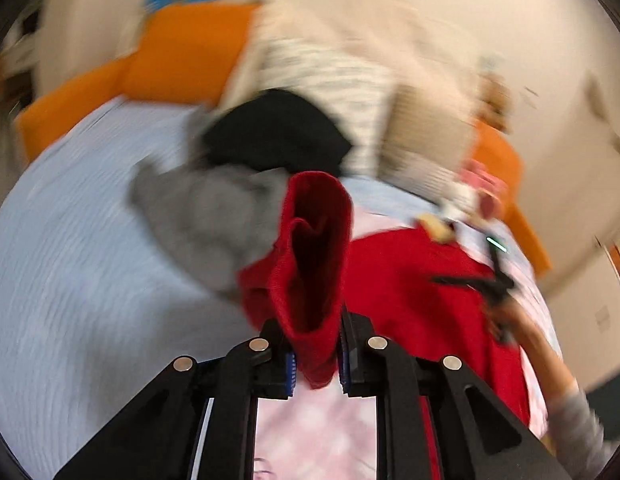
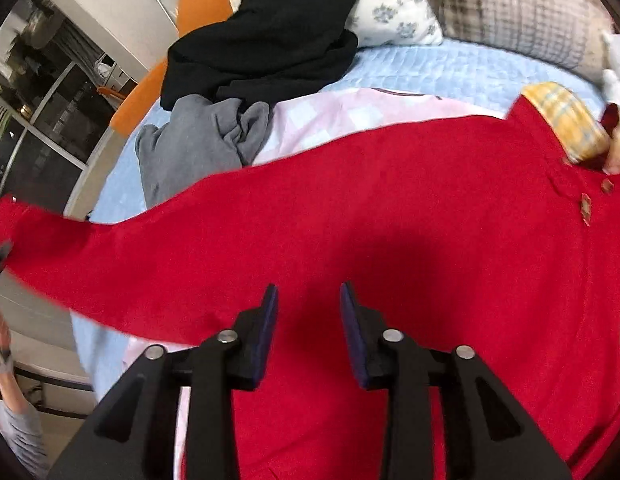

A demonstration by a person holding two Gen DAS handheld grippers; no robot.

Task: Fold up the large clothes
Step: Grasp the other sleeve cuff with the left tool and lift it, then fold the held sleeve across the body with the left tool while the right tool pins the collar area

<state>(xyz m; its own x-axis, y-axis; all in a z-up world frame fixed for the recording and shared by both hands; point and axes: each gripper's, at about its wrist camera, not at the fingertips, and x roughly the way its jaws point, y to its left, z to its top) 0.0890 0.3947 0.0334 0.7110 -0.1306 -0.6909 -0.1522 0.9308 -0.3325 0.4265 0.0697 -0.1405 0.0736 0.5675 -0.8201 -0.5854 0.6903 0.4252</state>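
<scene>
A large red sweater (image 2: 389,208) with a yellow plaid collar (image 2: 565,120) lies spread over a pink checked sheet (image 2: 349,108) on the bed. My left gripper (image 1: 315,344) is shut on the cuff of the red sleeve (image 1: 313,248) and holds it lifted; the same sleeve stretches to the left edge of the right wrist view (image 2: 50,240). My right gripper (image 2: 308,304) is open and empty just above the sweater's body. The right gripper also shows in the left wrist view (image 1: 493,280), blurred.
A grey garment (image 2: 198,140) and a black garment (image 2: 266,40) lie heaped on the light blue bedspread (image 2: 429,64) behind the sweater. Pillows (image 2: 509,12) and an orange headboard (image 1: 182,56) stand at the back. The bed's edge and a window (image 2: 42,108) are at left.
</scene>
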